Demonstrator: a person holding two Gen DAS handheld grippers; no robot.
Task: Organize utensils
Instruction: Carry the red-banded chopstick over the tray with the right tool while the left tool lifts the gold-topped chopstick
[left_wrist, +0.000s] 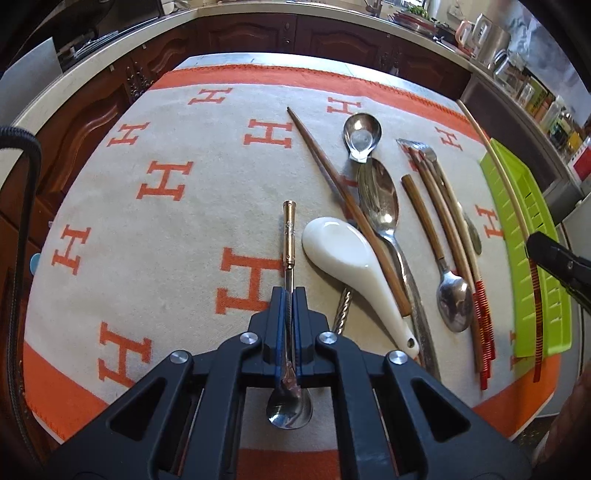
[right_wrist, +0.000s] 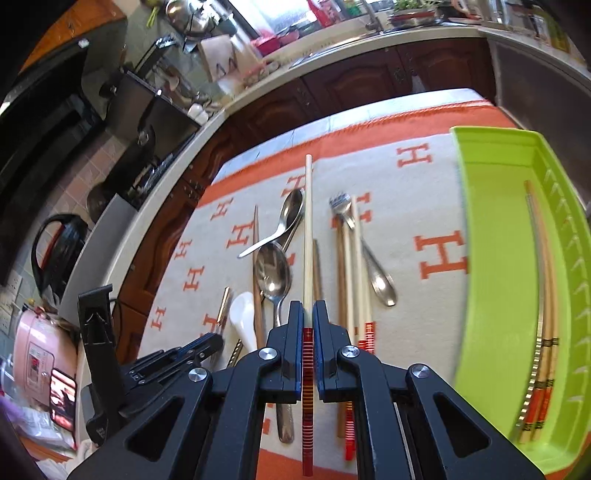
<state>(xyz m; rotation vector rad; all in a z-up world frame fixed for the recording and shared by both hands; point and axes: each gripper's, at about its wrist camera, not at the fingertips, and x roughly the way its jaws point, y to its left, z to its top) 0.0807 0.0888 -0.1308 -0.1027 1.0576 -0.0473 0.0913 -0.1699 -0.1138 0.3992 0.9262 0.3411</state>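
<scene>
My left gripper (left_wrist: 289, 295) is shut on a small metal spoon with a gold handle (left_wrist: 289, 229), its bowl (left_wrist: 289, 410) toward me, above the cloth. My right gripper (right_wrist: 308, 308) is shut on a pale chopstick with a red striped end (right_wrist: 308, 229), held above the pile; it also shows over the tray in the left wrist view (left_wrist: 498, 177). A green tray (right_wrist: 495, 229) on the right holds several chopsticks (right_wrist: 543, 314). On the cloth lie a white ceramic spoon (left_wrist: 343, 254), metal spoons (left_wrist: 380, 199), a fork (right_wrist: 341, 206) and chopsticks (left_wrist: 450, 225).
An orange and cream cloth with H marks (left_wrist: 166, 177) covers the table. Dark wooden cabinets (left_wrist: 251, 33) and a counter with jars and kitchenware (left_wrist: 517, 70) ring the far side. Appliances (right_wrist: 55, 251) stand at the left in the right wrist view.
</scene>
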